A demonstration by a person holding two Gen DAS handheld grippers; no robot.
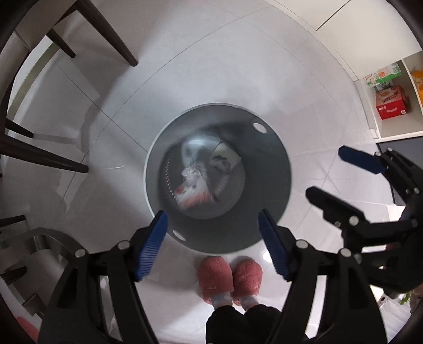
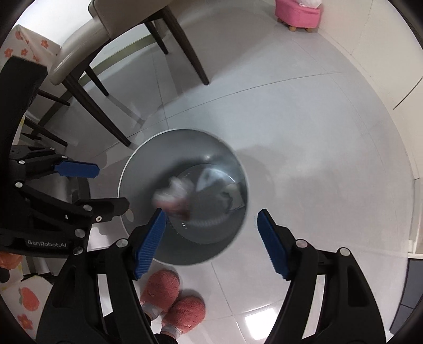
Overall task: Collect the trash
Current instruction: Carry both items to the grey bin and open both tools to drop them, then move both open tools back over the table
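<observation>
A round grey trash bin [image 1: 264, 169] stands on the white tiled floor, seen straight from above. Inside it lies crumpled trash [image 1: 193, 182]: clear plastic, white paper and a red-and-white wrapper. My left gripper [image 1: 214, 246] hangs over the bin's near rim, open, with nothing between its blue pads. Beside it on the right, my right gripper [image 1: 325, 172] is also open. In the right wrist view the bin [image 2: 145, 164] sits just ahead of the open, empty right gripper [image 2: 211, 238]. A blurred white and red piece [image 2: 174, 195] shows inside the bin. The left gripper [image 2: 112, 186] is at the left.
Dark chair legs [image 1: 119, 39] and a beige chair [image 2: 87, 37] stand behind and left of the bin. The person's pink slippers [image 1: 230, 280] are right at the bin's near side. A low shelf with boxes [image 1: 391, 103] is at the right. A pink stool [image 2: 298, 13] sits far back.
</observation>
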